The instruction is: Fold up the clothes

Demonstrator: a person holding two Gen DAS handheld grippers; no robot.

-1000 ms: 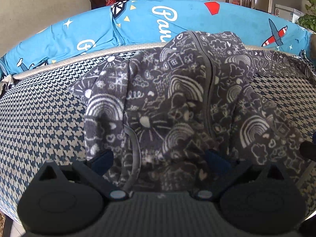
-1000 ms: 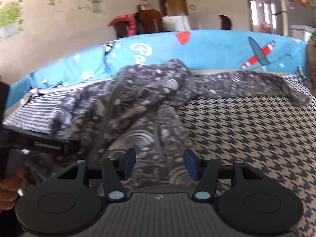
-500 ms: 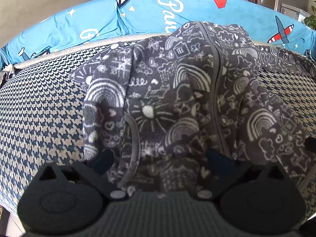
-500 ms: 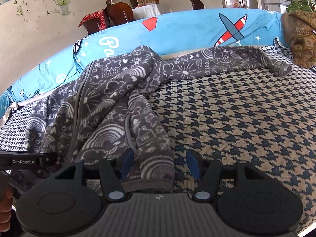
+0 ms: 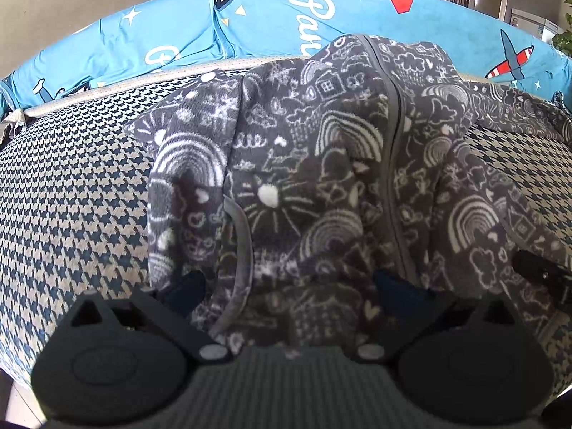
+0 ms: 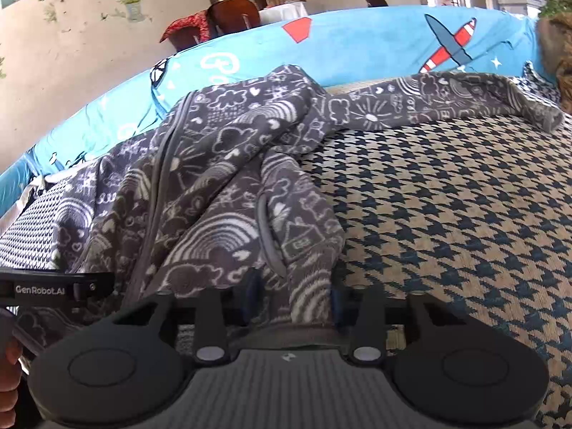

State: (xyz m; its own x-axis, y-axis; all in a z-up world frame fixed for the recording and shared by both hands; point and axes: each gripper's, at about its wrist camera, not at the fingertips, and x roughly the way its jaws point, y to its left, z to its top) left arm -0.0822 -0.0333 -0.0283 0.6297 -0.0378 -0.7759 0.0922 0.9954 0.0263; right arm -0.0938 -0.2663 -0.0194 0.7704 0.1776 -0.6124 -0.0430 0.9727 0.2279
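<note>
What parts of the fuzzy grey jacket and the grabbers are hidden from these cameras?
- Left wrist view: the fleece jacket drapes over the left gripper, so whether it pinches the fabric cannot be told.
- Right wrist view: the cuff end of the near sleeve sinks between the right gripper fingers and behind its body.
- Right wrist view: the hand holding the other tool is cut off by the left edge.
- Both views: the jacket's underside lies against the houndstooth cover.
</note>
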